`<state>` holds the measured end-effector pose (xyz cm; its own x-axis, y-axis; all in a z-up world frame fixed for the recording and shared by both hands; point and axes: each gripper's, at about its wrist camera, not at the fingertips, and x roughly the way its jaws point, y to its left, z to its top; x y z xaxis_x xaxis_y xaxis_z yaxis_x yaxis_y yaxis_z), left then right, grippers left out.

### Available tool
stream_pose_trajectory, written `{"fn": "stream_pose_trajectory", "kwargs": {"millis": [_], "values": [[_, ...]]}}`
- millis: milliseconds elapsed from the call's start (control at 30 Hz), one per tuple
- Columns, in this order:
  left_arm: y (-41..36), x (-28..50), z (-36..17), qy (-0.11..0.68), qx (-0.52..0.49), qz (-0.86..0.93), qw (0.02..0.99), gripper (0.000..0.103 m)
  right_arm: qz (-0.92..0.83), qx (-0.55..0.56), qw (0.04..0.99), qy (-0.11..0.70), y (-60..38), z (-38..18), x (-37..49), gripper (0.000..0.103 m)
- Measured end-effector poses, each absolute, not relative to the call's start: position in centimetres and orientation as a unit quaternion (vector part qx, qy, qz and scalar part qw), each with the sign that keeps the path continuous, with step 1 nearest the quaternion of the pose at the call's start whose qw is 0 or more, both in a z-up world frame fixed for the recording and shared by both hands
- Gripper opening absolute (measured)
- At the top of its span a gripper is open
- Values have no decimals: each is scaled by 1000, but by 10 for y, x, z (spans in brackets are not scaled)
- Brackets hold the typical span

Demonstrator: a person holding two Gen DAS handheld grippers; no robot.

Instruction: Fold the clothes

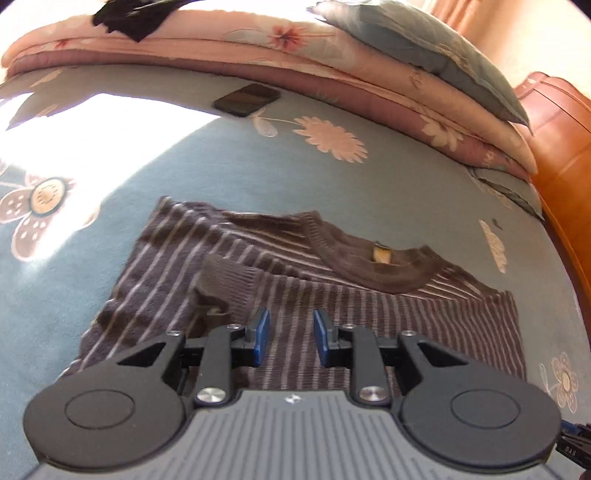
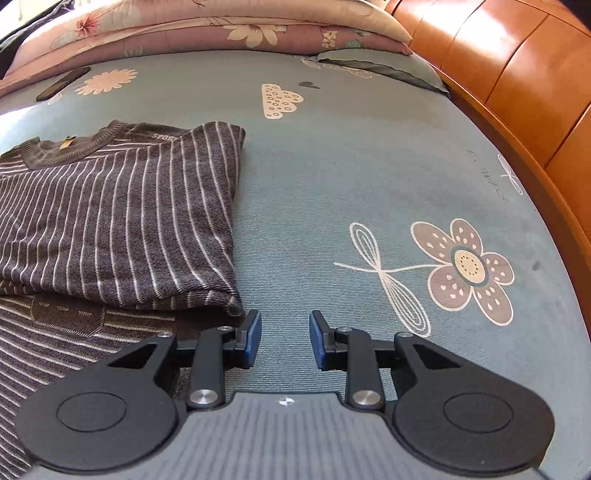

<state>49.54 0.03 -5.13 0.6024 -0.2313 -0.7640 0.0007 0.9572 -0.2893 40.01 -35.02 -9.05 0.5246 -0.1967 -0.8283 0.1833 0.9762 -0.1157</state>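
A dark brown sweater with thin pale stripes lies flat on the blue flowered bedsheet, its collar and tag toward the pillows. One sleeve is folded across the chest, its ribbed cuff lying just ahead of my left gripper. That gripper hovers over the sweater's middle, open and holding nothing. In the right wrist view the sweater fills the left side, its right part folded inward. My right gripper stands open over bare bedsheet, just right of the sweater's folded edge.
A dark phone lies on the sheet beyond the sweater. Folded pink flowered quilts and a grey-blue pillow are stacked at the far side, with a black garment on top. An orange wooden headboard borders the bed on the right.
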Motion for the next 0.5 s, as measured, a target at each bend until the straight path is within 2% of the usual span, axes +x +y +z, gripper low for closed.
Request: {"fn": "stream_pose_trajectory", "kwargs": {"millis": [200, 267, 300, 333, 500], "values": [[-148, 556, -62, 425, -27, -300, 854, 26, -120, 79, 865, 481, -374, -97, 390, 32], [-176, 579, -72, 434, 4, -334, 837, 28, -123, 87, 861, 485, -378, -100, 385, 32], [-190, 591, -77, 438, 19, -351, 827, 36, -124, 96, 861, 484, -381, -101, 382, 32], [-204, 603, -82, 442, 35, -368, 817, 38, -124, 103, 862, 480, -384, -101, 380, 32], [-273, 662, -106, 461, 111, -444, 760, 40, -121, 119, 872, 460, -396, -101, 377, 33]]}}
